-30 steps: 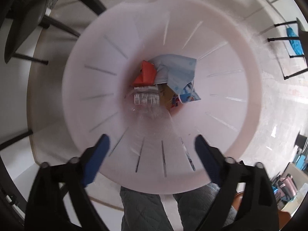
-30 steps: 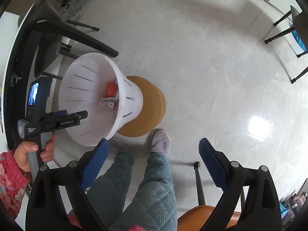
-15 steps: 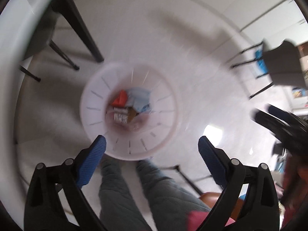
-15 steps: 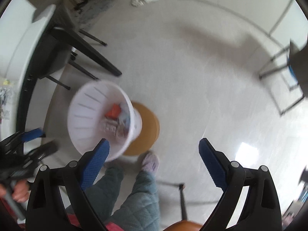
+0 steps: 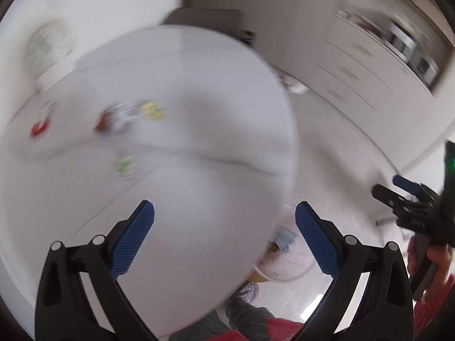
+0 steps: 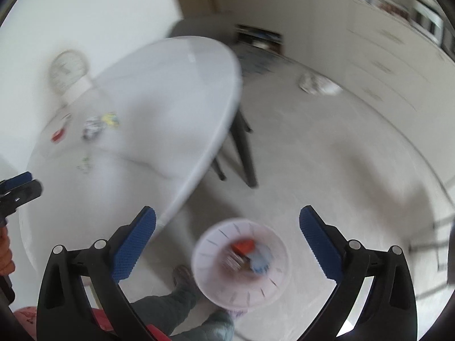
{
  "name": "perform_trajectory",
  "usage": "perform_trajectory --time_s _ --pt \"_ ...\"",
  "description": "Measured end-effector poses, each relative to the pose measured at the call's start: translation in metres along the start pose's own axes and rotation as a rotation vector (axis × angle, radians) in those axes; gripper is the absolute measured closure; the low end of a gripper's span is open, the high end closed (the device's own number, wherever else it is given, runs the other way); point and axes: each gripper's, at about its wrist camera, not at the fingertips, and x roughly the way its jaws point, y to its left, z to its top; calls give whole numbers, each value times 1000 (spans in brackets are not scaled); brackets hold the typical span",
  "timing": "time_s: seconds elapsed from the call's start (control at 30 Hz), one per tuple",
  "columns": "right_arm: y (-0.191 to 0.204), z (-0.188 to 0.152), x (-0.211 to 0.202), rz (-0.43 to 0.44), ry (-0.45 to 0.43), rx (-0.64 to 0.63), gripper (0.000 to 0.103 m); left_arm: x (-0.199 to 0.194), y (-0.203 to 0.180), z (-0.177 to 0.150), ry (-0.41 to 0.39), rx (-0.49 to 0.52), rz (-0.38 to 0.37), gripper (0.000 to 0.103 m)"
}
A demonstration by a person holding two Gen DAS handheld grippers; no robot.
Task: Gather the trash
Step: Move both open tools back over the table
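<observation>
Four small scraps of trash lie on the round white worktop point(image 5: 199, 108), all in its far-left part near the wall edge: a red piece point(image 5: 39, 128), a red-and-white wrapper point(image 5: 115, 118), a yellow piece point(image 5: 153, 110) just beside it, and a green bit point(image 5: 125, 164) nearer the person. All are blurred; no long axis can be read on any.

Left gripper point(image 5: 224, 238): fingers spread wide, nothing between them, hanging above the near part of the worktop. Scraps lie ahead and to the left of these fingers; green bit is the closest.

Right gripper point(image 6: 227, 244): fingers likewise released and empty, and they have just been opening a little further. It hangs over the floor past the worktop's right edge, directly above the white bin point(image 6: 240, 261), which stands on the floor by the person's feet with red and blue rubbish already inside.

Judgement: left hand is the nearer one to the remaining trash. Reach runs forward and leftward across the worktop toward the wall side. Bin sits low and to the right of the worktop edge, so each scrap must travel back over that edge and down.
</observation>
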Motion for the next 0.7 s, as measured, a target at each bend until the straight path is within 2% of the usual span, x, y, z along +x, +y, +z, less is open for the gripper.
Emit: perform_trajectory --time_s 0.17,0.37,0.53,0.7 --pt "64 31 22 61 7 -99 3 15 65 7 -13 -123 57 8" --pt "119 55 49 85 46 -161 3 67 109 21 32 -107 101 9" --pt "143 59 69 80 79 -155 3 110 129 28 94 -91 87 25" --pt "148 61 81 70 99 -129 3 145 135 32 140 -84 68 43"
